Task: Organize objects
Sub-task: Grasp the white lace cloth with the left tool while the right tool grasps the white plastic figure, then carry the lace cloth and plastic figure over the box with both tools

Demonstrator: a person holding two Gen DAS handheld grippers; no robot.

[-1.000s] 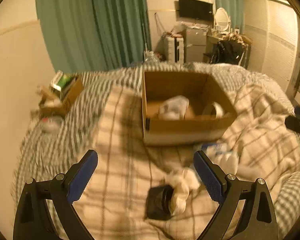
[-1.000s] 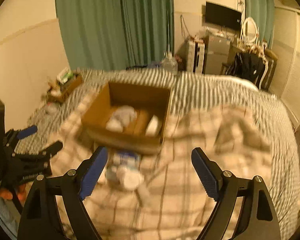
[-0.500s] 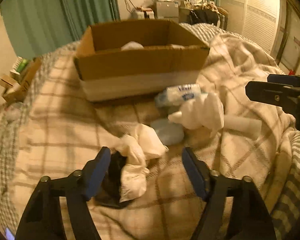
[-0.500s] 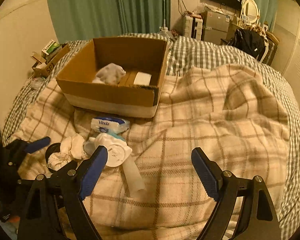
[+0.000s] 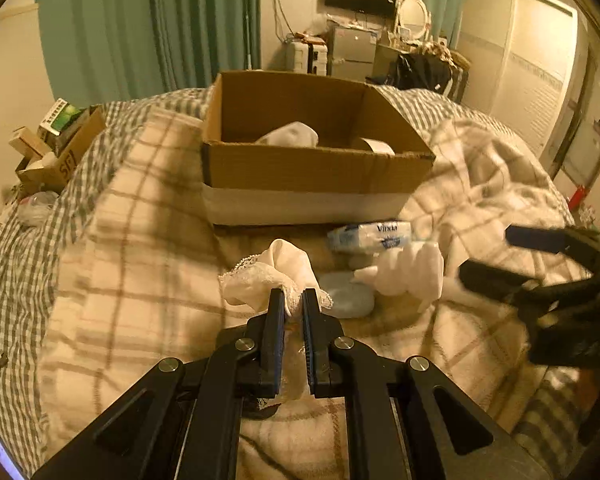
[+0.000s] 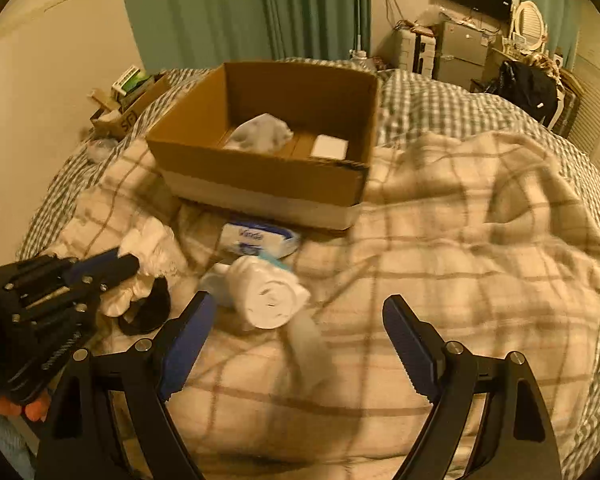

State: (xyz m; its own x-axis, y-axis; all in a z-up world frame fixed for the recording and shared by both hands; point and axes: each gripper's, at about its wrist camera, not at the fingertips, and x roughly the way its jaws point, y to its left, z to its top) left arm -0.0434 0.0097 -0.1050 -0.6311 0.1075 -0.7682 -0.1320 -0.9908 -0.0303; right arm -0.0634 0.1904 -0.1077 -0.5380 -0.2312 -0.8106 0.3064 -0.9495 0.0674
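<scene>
My left gripper [image 5: 291,303] is shut on a white lace-edged cloth [image 5: 272,276] lying on the plaid blanket; it also shows in the right wrist view [image 6: 112,266] with the cloth [image 6: 152,248]. My right gripper [image 6: 296,320] is open and empty, just above a white wrapped roll [image 6: 270,300]. That roll [image 5: 410,270], a blue-and-white Vinda tissue pack [image 5: 370,236] and a pale round lid [image 5: 346,298] lie in front of an open cardboard box [image 5: 312,172]. The box holds a white cloth [image 6: 260,134] and a white flat item [image 6: 330,146].
A black round object [image 6: 146,308] lies under the cloth by the left gripper. A smaller carton of boxes [image 5: 56,144] sits at the bed's far left edge. A clear tube-like thing [image 6: 308,344] lies below the roll. Furniture stands beyond the bed.
My left gripper has shut on the white lace-edged cloth, which was lying loose between its open fingers. My right gripper has moved closer to the white roll.
</scene>
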